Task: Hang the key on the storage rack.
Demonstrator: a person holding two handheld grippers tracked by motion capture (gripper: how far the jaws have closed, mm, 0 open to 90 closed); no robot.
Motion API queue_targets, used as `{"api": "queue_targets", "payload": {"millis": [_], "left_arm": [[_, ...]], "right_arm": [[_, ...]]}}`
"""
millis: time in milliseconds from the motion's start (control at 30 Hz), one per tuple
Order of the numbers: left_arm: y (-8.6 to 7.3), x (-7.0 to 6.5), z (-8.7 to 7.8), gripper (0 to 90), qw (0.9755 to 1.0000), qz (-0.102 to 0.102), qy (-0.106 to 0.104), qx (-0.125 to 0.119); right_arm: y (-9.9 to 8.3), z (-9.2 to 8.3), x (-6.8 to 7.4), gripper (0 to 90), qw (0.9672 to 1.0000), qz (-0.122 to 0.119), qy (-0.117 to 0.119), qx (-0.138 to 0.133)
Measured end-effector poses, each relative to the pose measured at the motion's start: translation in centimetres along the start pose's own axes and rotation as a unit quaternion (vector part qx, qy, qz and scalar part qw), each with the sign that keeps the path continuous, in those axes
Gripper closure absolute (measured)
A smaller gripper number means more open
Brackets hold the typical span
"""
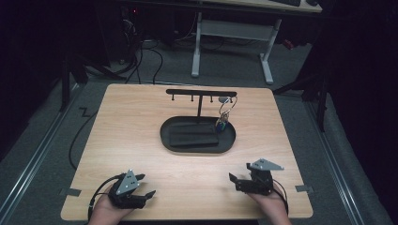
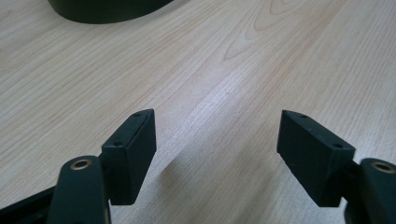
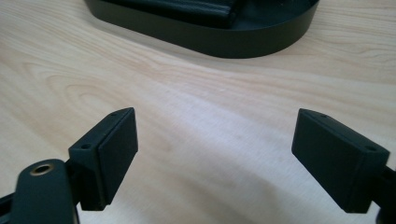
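We start with the table [image 1: 141,140], pale wood, then the black oval tray [image 1: 164,136] at its centre with a dark flat block lying in it, and the T-shaped hook stand [image 1: 201,93] rising from the tray's far edge. From the rightmost hook hangs a key ring [image 1: 226,108] with a small bunch of keys and a tag low on it, dangling just over the tray's right end. We judge the key ring light, hard metal, slippery and free to swing; the thin wire loop would slide between flat pads, so the bunched keys or tag at the bottom look like the better place to pinch, lifting up and off the hook. The stand is thin and could tip if tugged sideways. Both grippers sit at the near edge, well apart from the key ring. The right gripper [image 1: 239,180] is near-right, jaws spread wide with nothing between them, bare table under the pads in the right gripper view, tray rim [image 3: 233,44] ahead. The left gripper [image 1: 145,194] is near-left, jaws likewise apart and empty, tray edge [image 2: 107,11] at the far left of the left gripper view.
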State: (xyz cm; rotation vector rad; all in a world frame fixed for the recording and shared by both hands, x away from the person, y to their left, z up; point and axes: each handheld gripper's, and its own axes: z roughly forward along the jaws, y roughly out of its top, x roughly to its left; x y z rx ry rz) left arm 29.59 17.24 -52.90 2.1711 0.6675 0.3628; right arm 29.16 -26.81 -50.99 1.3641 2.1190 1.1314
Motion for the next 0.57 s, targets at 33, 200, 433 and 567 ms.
{"api": "queue_targets", "payload": {"millis": [33, 200, 433, 567], "left_arm": [[0.0, -0.1, 0.0, 28.8, 1.0000, -0.001, 0.001, 0.001], [0.2, -0.4, 0.3, 28.7, 0.9999, -0.011, 0.003, -0.001], [0.4, -1.0, 0.5, 28.7, 1.0000, -0.005, 0.004, 0.003], [0.5, -0.7, 0.3, 28.8, 0.9999, -0.015, 0.000, 0.005]], "right_arm": [[-0.9, -0.3, 0.3, 13.3, 0.9999, -0.003, 0.005, -0.016], [-2.0, -1.3, 0.8, 12.3, 0.9990, -0.042, 0.014, -0.011], [-2.0, -1.6, -0.8, 12.3, 0.9996, -0.007, 0.012, -0.023], [-2.1, -1.6, -0.8, 12.9, 0.9997, -0.006, 0.006, -0.025]]}}
